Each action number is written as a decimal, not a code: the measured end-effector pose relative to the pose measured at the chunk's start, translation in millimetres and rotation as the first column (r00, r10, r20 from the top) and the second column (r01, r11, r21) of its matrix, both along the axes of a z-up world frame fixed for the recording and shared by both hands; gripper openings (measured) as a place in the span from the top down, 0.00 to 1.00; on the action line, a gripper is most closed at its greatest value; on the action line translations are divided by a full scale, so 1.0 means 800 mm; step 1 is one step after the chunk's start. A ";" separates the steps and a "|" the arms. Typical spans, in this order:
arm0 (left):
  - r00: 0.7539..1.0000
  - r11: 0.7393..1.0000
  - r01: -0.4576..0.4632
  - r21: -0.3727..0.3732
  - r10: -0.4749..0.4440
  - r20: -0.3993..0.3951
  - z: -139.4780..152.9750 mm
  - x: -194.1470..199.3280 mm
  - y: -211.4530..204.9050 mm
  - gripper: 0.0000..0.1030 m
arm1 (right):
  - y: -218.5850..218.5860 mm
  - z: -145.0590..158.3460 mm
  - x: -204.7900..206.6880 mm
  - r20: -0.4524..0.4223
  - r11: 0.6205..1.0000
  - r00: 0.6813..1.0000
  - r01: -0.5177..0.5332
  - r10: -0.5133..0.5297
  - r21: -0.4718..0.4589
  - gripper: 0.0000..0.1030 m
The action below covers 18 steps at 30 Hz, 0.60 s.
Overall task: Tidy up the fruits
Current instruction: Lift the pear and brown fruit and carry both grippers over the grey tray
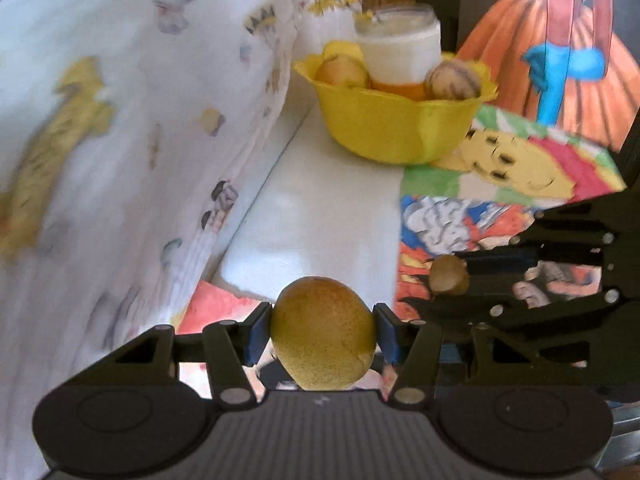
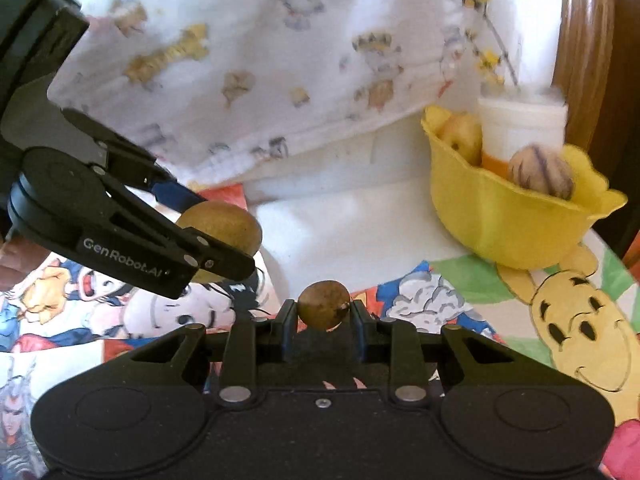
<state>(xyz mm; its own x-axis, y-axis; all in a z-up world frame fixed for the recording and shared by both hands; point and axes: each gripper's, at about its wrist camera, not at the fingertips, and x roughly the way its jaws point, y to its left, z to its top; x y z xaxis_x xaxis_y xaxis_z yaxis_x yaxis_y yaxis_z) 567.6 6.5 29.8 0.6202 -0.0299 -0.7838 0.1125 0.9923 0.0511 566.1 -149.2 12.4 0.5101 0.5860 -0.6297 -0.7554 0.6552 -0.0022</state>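
The left gripper (image 1: 323, 334) clamps a yellow-green pear (image 1: 323, 332); the right gripper (image 2: 324, 312) pinches a small brown fruit (image 2: 323, 306). A yellow bowl (image 1: 384, 128) sits at the table's (image 1: 320, 216) far edge.

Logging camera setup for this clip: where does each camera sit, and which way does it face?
Left wrist: on the left gripper, facing the yellow bowl; own fingers clamp a yellow-green fruit; the right gripper shows at right.
Right wrist: on the right gripper, facing the patterned cloth; own fingers pinch a small brown fruit; the left gripper shows at left.
Shared: bowl, white jar, both fruits, cartoon table cover.
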 end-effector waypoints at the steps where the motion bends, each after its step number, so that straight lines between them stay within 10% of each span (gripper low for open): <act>1: 1.000 1.000 -0.006 -0.016 0.006 0.010 0.004 -0.006 0.002 0.43 | -0.003 0.006 -0.005 0.009 1.000 1.000 0.006 -0.006 0.005 0.71; 18: 0.971 0.981 -0.070 -0.183 0.110 0.214 0.127 -0.107 0.024 0.43 | -0.070 0.193 -0.127 0.210 0.962 0.967 0.083 -0.141 0.261 0.71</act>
<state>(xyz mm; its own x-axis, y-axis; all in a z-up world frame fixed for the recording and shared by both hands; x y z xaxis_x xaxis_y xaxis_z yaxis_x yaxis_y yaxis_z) 482.3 25.4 131.1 0.7845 -0.0886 -0.6137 0.0277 0.9938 -0.1081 464.2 -205.1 166.6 0.6928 0.6396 -0.3331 -0.6756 0.7372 0.0103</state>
